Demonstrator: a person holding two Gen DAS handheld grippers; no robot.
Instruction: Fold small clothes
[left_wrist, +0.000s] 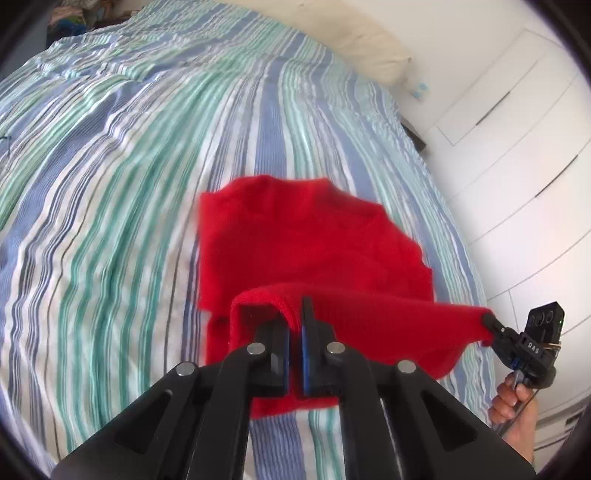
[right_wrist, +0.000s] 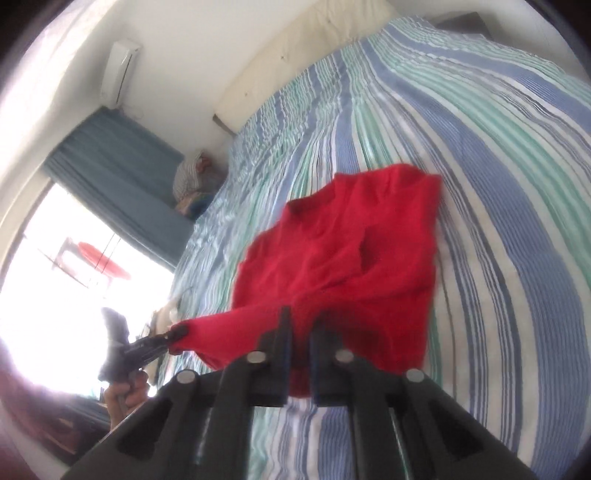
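Black fingers of the left gripper (left_wrist: 295, 332) filled the bottom of its own view, clamped tight on the near hem of the red garment (left_wrist: 306, 240), the knit edge curling over the left-hand finger. Biggest thing in the scene by far was the striped bedspread (left_wrist: 129, 184), blue, green and white, running away to a cream headboard cushion (left_wrist: 369, 44), with the white wardrobe doors (left_wrist: 517, 147) off to the side. On that spread lay the far half of the garment, shoulders and V-neck flat on the covers, while the near half was lifted off the bed, stretched in a taut band between the two tools.

Over to the right gripper (right_wrist: 297, 332): clenched as well, red cloth pinched between its fingers at the other end of the same hem. From the left wrist view its tip could be seen biting the corner, with the person's right hand (left_wrist: 513, 398) wrapped round the handle.

So where did that leave the job? By my reading, early in the fold: both bottom corners were secured and raised, yet no crease had been laid. Carrying the hem over toward the neckline, setting it down, and any further folds all looked still to do. No other clothes showed on the bed; a pile on a ledge beyond it was too blurred to identify.
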